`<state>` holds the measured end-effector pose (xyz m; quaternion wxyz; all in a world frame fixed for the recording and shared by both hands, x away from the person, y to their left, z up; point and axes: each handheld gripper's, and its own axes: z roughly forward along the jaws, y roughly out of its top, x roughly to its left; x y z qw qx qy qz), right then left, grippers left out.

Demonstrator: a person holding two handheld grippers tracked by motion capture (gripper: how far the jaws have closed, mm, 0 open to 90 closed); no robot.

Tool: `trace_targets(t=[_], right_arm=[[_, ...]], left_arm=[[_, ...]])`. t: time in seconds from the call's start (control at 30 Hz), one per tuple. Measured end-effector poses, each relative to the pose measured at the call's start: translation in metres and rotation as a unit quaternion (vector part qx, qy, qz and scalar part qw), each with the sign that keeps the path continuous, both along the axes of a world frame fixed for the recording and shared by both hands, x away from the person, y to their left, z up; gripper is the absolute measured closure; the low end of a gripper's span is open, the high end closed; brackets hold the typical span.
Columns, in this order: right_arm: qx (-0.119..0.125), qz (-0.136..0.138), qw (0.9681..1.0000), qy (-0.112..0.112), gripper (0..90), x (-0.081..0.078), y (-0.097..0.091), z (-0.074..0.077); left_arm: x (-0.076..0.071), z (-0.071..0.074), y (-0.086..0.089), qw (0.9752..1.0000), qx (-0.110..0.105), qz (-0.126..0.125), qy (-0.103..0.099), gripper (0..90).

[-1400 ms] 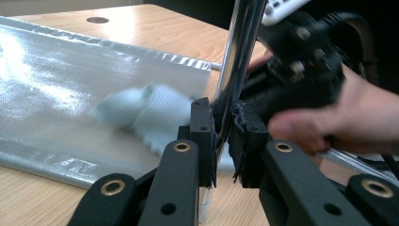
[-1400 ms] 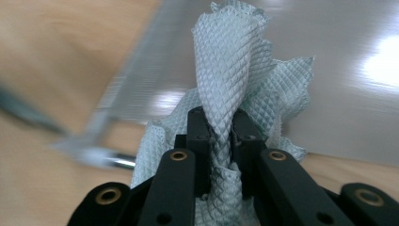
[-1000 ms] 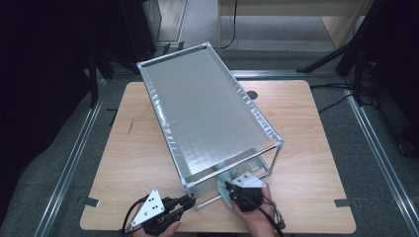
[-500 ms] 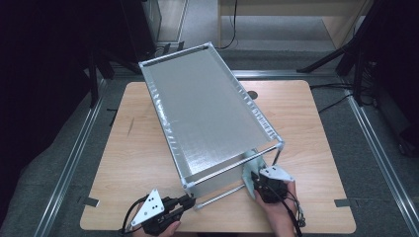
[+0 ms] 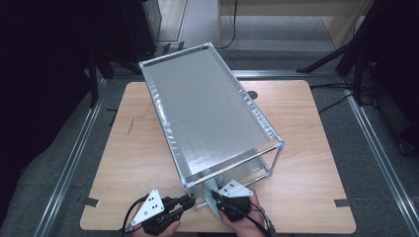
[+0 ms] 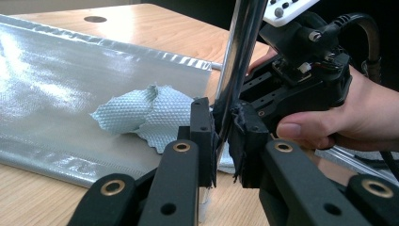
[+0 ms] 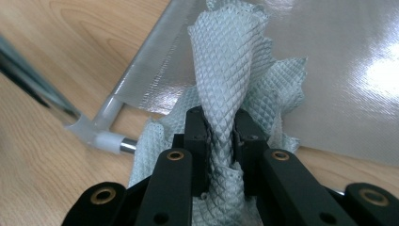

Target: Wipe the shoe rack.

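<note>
High view: rack [image 5: 207, 111] lengthwise from near-right to far-left.

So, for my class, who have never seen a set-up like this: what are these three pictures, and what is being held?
A person works at a wooden table with a hand-held claw in each hand. The high view looks down from above; each of the other two views comes from a camera riding on one claw. On the table stands a two-tier metal rack with silvery shelves. The left claw is shut on the rack's upright metal post, steadying it. The right claw is shut on a pale blue cloth at the rack's lower shelf.
</note>
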<state>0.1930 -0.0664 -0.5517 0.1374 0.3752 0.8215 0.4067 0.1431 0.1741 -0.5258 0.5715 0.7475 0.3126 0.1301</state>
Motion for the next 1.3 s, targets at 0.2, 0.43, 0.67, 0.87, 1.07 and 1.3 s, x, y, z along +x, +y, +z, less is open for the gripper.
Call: trace_targets(t=[0.2,0.43,0.67,0.87,1.07,1.3], right_arm=[[0.000,-0.031,0.9995,0.006,79.6,0.012,-0.022,0.001],[-0.014,-0.097,0.9951,-0.006,79.6,0.031,-0.067,0.004],[-0.012,-0.181,0.9832,-0.017,79.7,0.039,-0.109,0.008],[-0.007,-0.187,0.9823,-0.006,80.3,0.032,-0.113,0.007],[-0.001,-0.141,0.9900,0.008,80.2,0.013,-0.080,0.006],[0.011,-0.067,0.9977,0.009,80.1,-0.016,-0.026,0.000]], left_arm=[[0.000,0.000,0.000,1.0000,0.001,0.001,0.000,80.7],[0.000,0.000,0.000,1.0000,0.001,0.000,0.000,80.7],[0.000,0.000,0.000,1.0000,0.001,0.000,0.000,80.6],[0.001,0.000,0.000,1.0000,0.000,0.000,0.001,80.6],[0.002,-0.001,0.001,1.0000,-0.005,-0.003,0.006,80.3],[0.002,-0.001,0.000,1.0000,-0.003,0.000,0.005,80.3]])
